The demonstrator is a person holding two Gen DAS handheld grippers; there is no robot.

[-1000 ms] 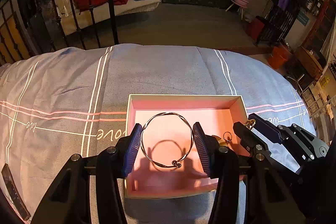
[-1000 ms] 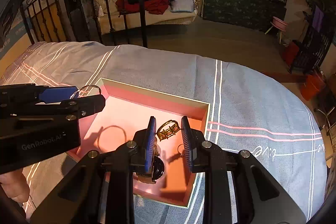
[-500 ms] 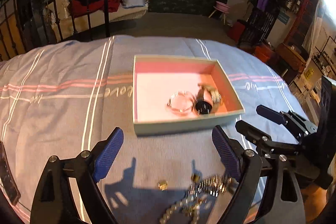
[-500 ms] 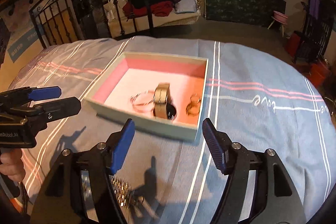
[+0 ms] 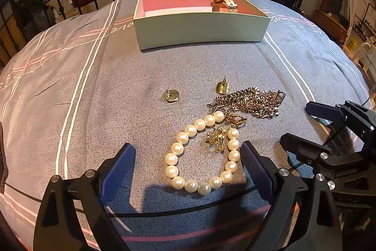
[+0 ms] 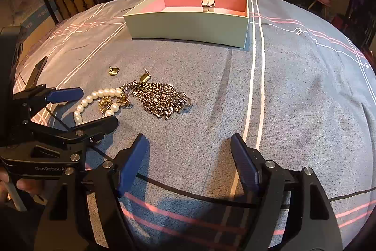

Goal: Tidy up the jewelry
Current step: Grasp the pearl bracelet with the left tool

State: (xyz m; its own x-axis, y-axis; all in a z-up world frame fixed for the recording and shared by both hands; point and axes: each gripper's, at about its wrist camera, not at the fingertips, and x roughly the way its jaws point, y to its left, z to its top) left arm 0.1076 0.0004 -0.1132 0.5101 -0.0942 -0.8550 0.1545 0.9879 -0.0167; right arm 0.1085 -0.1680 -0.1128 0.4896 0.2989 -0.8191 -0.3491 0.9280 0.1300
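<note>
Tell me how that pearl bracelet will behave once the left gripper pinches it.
The pearl bracelet lies as a slack loop, so it will likely droop. Round glossy beads may slip or roll. A gold charm touches it and may drag along.

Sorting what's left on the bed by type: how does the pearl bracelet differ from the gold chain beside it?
The pearl bracelet is a string of round white beads; the gold chain is small metal links. The bracelet lies spread in an open loop; the chain is bunched in a heap. The bracelet sits between the left gripper fingers; the chain lies farther off. Both rest on the bedspread, outside the box.
</note>
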